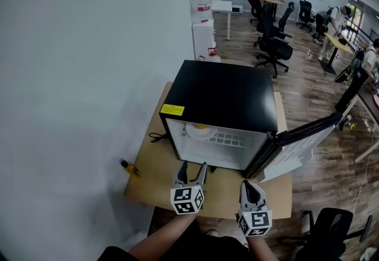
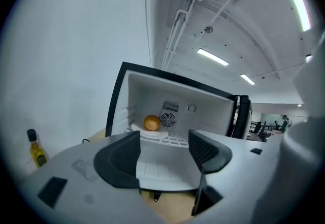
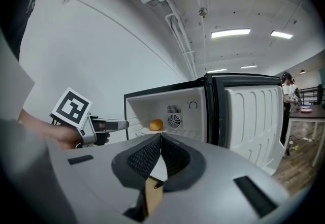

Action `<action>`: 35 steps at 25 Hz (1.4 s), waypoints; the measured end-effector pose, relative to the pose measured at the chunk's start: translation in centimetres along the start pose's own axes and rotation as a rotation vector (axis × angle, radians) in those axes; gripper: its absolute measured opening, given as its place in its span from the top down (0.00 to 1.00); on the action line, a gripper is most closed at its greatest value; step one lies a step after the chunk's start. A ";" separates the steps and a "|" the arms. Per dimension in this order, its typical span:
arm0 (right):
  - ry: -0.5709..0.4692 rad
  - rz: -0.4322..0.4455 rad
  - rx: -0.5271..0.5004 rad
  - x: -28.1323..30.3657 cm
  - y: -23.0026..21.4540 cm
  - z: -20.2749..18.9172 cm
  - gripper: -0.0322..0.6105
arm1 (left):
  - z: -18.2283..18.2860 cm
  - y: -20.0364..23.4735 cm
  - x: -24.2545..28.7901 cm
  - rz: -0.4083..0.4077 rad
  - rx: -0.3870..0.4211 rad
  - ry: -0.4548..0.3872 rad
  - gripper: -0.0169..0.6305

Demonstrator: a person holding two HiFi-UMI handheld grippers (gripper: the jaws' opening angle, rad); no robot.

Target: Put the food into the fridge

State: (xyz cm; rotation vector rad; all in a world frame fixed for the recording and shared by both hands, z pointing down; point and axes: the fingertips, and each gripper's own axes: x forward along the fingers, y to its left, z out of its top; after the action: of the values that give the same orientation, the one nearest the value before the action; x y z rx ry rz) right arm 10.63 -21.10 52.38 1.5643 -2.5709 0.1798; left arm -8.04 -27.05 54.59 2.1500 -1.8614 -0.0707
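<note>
A small black fridge (image 1: 220,100) stands on a wooden table (image 1: 151,178) with its door (image 1: 299,141) swung open to the right. Inside, an orange (image 2: 151,123) rests on a white plate (image 2: 151,133) on the wire shelf; the orange (image 3: 156,125) also shows in the right gripper view. My left gripper (image 1: 193,172) hangs open and empty just in front of the fridge opening. My right gripper (image 1: 249,190) is beside it, jaws shut with nothing between them.
A small oil bottle (image 2: 36,150) stands at the table's left edge by the white wall. A black cable (image 1: 157,136) lies left of the fridge. Office chairs (image 1: 273,47) and desks fill the room behind. A black chair (image 1: 329,230) is at lower right.
</note>
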 end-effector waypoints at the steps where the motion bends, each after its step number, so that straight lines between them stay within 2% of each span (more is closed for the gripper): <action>1: -0.004 0.000 0.000 -0.5 0.1 0.1 0.86 | -0.1 -0.5 -0.9 -0.009 0.000 -0.005 0.53; 5: -0.017 -0.006 -0.003 -2.4 0.4 0.2 0.86 | -0.2 -2.7 -4.2 -0.052 -0.005 -0.019 0.53; 7: -0.019 -0.006 -0.013 -3.0 0.5 -0.1 0.86 | -0.7 -3.7 -5.5 -0.082 -0.023 0.002 0.54; 8: -0.018 -0.005 -0.018 -3.2 0.7 -0.3 0.86 | -1.3 -4.0 -6.1 -0.097 -0.038 0.019 0.59; 10: -0.015 -0.001 -0.020 -3.6 1.1 -0.7 0.86 | -2.3 -4.4 -7.1 -0.114 -0.058 0.042 0.78; 14: -0.022 0.002 -0.024 -4.7 1.7 -0.5 0.86 | -3.1 -5.0 -9.6 -0.144 -0.044 0.041 0.92; 17: -0.023 0.002 -0.030 -5.2 2.1 -0.5 0.86 | -2.8 -5.4 -11.3 -0.156 -0.021 0.018 0.95; 22: -0.013 0.000 -0.050 -6.0 2.6 -0.7 0.86 | -2.2 -6.1 -12.6 -0.149 0.082 -0.014 0.95; 35: -0.025 -0.005 -0.061 -6.7 2.7 -0.1 0.86 | -0.1 -4.0 -12.9 -0.092 0.097 -0.059 0.95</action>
State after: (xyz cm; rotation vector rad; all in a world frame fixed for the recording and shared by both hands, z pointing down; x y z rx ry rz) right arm 11.27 -13.94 51.23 1.5614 -2.5652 0.0812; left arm -6.30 -13.98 51.66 2.3231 -1.8317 -0.0647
